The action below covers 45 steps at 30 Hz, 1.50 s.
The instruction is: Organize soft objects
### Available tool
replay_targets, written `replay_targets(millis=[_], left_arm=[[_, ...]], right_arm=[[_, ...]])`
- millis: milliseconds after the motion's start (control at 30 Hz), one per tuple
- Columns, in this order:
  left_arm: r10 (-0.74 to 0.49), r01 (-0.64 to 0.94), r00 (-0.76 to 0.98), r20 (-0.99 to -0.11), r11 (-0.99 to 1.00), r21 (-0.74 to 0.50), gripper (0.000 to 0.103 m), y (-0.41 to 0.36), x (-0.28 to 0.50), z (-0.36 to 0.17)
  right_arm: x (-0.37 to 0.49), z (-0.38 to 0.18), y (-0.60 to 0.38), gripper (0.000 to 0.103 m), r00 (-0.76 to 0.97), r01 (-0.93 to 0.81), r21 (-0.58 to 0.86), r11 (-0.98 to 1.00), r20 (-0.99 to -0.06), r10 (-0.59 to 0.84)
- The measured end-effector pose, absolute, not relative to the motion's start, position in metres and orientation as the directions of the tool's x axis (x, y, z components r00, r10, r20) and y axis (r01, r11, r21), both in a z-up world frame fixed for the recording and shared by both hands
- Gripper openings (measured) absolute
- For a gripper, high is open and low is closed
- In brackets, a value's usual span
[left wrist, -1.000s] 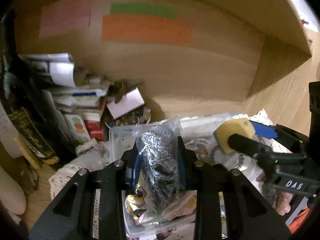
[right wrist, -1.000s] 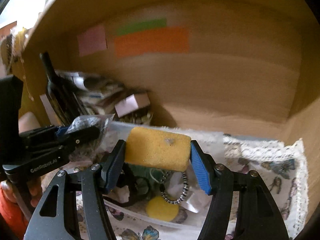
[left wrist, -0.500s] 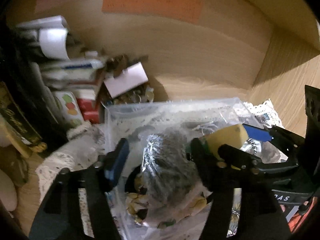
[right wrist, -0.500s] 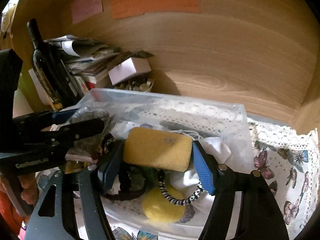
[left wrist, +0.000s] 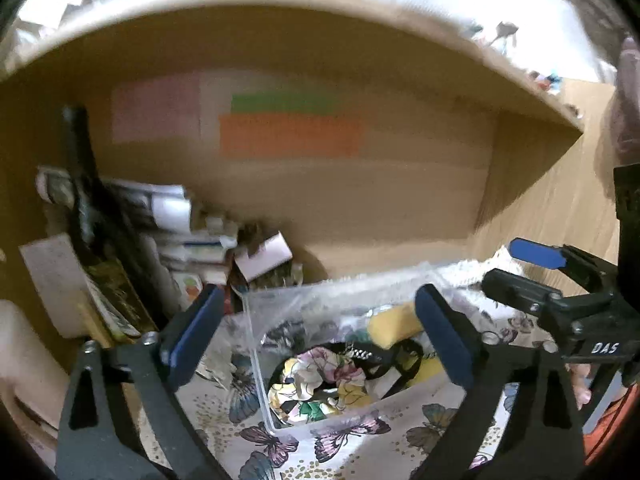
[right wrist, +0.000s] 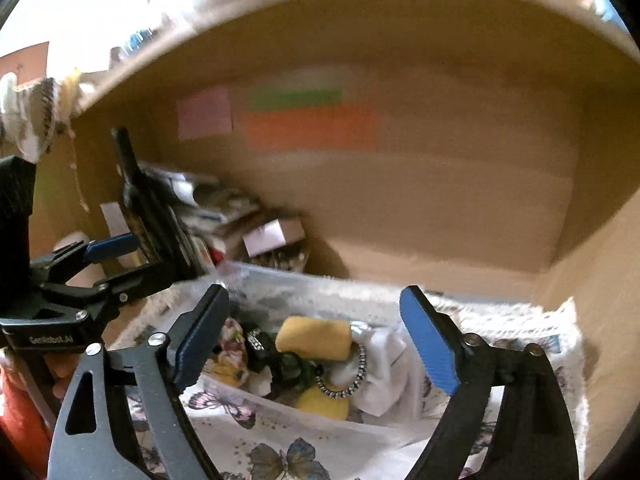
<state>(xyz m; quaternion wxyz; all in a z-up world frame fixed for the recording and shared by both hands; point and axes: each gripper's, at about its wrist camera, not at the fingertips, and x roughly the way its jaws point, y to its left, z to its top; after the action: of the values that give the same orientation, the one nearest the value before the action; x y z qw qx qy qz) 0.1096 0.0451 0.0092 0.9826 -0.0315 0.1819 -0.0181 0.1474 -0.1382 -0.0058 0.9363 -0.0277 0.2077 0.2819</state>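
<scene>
In the left wrist view, the left gripper (left wrist: 320,332) is spread wide with nothing between its 2 blue-padded fingers (left wrist: 194,330). Below and ahead of it sits a clear plastic bin (left wrist: 256,344) on a butterfly-print cloth (left wrist: 276,444). Inside the bin lie a yellow sponge (left wrist: 394,326), a floral fabric piece (left wrist: 320,372) and a black cord (left wrist: 384,358) looped across them. The right gripper (left wrist: 516,268) enters from the right edge, its jaws apart and empty. Behind, a dark bottle (left wrist: 86,200) stands beside a stack of papers and boxes (left wrist: 180,236) against the wooden back wall, which carries an orange note (left wrist: 290,136), a green one and a pink one.

In the right wrist view, the right gripper (right wrist: 316,340) is likewise released, its fingers (right wrist: 428,344) wide apart above the bin. The yellow sponge (right wrist: 314,338) rests in the bin among a beaded ring (right wrist: 352,376), a white cloth (right wrist: 384,368), a round yellow sponge (right wrist: 324,402) and the floral fabric piece (right wrist: 230,344). The left gripper (right wrist: 124,258) shows at the left, open and empty.
</scene>
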Motion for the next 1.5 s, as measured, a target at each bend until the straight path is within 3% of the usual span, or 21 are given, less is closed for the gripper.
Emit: replay_targets(millis=[100, 433, 1500], left_arm=[[-0.049, 0.032, 0.950, -0.307, 0.998, -0.059, 0.103, 0.041, 0.089, 0.019], [-0.059, 0.046, 0.968, -0.242, 0.997, -0.058, 0.103, 0.030, 0.053, 0.027], [-0.052, 0.041, 0.976, -0.212, 0.998, -0.054, 0.103, 0.024, 0.032, 0.029]], right_arm=[[0.127, 0.006, -0.148, 0.099, 0.780, -0.535, 0.058, 0.843, -0.348, 0.520], [0.083, 0.018, -0.162, 0.103, 0.827, -0.515, 0.034, 0.856, -0.243, 0.507], [0.057, 0.014, -0.163, 0.103, 0.833, -0.510, 0.051, 0.859, -0.221, 0.508]])
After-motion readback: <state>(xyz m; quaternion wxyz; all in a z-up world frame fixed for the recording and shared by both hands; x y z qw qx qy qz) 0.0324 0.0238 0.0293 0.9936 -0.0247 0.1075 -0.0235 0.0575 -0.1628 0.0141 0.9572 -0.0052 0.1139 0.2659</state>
